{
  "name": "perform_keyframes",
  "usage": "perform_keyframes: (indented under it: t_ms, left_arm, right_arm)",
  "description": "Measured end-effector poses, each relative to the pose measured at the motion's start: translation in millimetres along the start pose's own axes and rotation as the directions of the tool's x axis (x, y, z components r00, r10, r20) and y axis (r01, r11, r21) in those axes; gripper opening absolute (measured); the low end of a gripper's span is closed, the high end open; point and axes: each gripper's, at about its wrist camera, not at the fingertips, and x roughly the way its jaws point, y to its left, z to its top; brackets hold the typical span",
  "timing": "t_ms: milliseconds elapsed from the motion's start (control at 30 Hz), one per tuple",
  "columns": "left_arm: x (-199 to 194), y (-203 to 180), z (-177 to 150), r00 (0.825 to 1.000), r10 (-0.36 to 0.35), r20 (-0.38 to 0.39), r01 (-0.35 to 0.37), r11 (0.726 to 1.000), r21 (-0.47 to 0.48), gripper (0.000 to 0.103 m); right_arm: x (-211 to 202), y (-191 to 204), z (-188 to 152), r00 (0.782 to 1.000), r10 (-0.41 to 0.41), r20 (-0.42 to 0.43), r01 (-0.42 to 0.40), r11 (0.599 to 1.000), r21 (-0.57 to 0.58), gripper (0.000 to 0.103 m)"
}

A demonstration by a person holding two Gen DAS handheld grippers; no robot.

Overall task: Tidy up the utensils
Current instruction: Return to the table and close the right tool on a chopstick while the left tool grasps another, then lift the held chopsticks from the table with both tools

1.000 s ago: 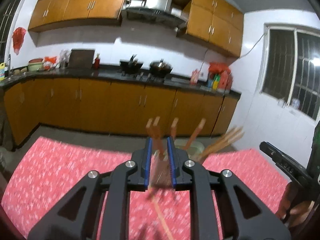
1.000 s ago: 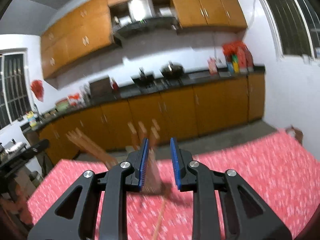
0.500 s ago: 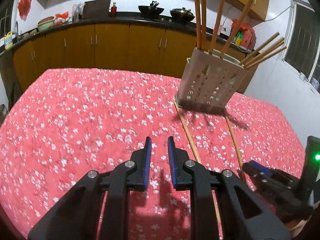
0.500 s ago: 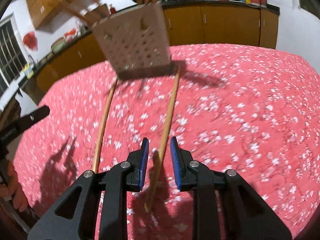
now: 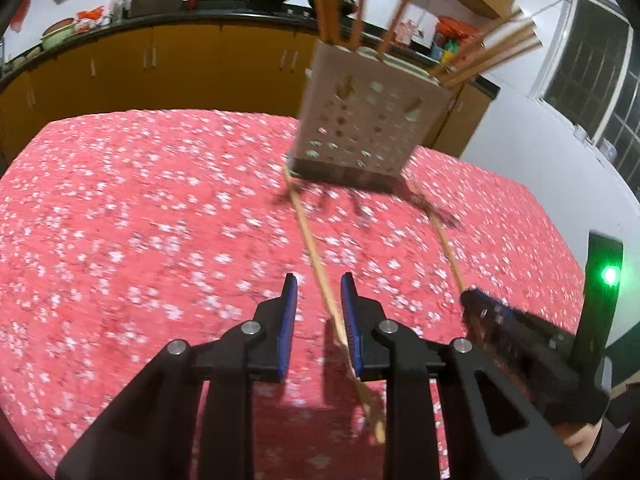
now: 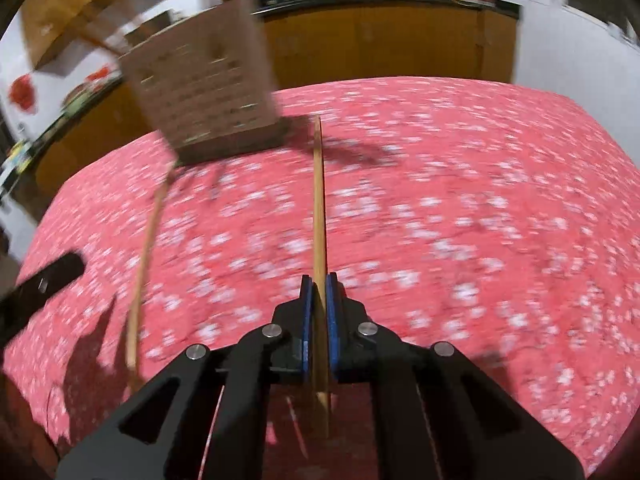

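- Jaws of the right gripper [image 6: 319, 284] have just been closing, now clenched on one chopstick [image 6: 318, 200].
- Left gripper [image 5: 318, 286] jaws, just been opening, straddle another chopstick [image 5: 316, 256] on the desk [image 5: 120, 220], released.

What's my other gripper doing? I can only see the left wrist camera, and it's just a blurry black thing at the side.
Observer: The right gripper is shut on a wooden chopstick. Its jaws have just closed on it.
Operator: Did it grab the very end?
Observer: No. The near end sticks out behind the blue pads, under the gripper, so the grip is a little way up the stick.
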Motion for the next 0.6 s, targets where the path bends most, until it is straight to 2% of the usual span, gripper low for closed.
perform_keyframes:
  t_ms: [100,200,267,300,333,367,467,600]
  left_arm:
    - [9.3,-10.0,-3.3,1.0,-0.003,-0.024,0.004,1.0,0.019,0.028]
    - [21.0,-21.3,-7.3,0.999,0.011,-0.052,-0.008,0.999,0.045,0.028]
    - [29.9,-27.5,-11.3,0.996,0.048,-0.069,-0.044,0.997,0.071,0.028]
    - [34.0,-29.2,-13.0,0.995,0.066,-0.076,-0.06,0.995,0.08,0.026]
    - [39.1,-30.0,-15.5,0.992,0.09,-0.086,-0.083,0.993,0.087,0.017]
    - [42.5,-29.4,-17.3,0.99,0.104,-0.094,-0.095,0.991,0.089,0.012]
    - [43.0,-22.8,-16.7,0.988,0.134,-0.081,-0.126,0.988,0.089,0.011]
    - [41.8,3.9,-7.2,0.981,0.177,-0.076,-0.173,0.983,0.056,0.008]
  right_arm:
    - [-0.1,-23.4,5.3,0.999,-0.032,-0.002,0.032,0.997,0.067,0.008]
    - [-3.0,-34.0,6.6,0.999,-0.039,0.004,0.038,0.996,0.083,0.008]
    - [-3.9,-36.4,7.3,0.999,-0.033,0.006,0.033,0.996,0.084,0.008]
    - [-4.3,-36.4,7.3,0.999,-0.031,0.007,0.03,0.996,0.082,0.008]
    - [-4.3,-35.7,7.2,1.0,-0.027,0.007,0.027,0.997,0.078,0.008]
    - [-5.0,-34.1,6.9,1.0,-0.022,0.007,0.022,0.997,0.071,0.008]
    - [-3.0,-27.8,6.6,1.0,-0.01,0.002,0.01,0.999,0.049,0.008]
    - [1.4,-16.6,7.6,1.0,0.021,-0.002,-0.021,1.0,0.013,0.008]
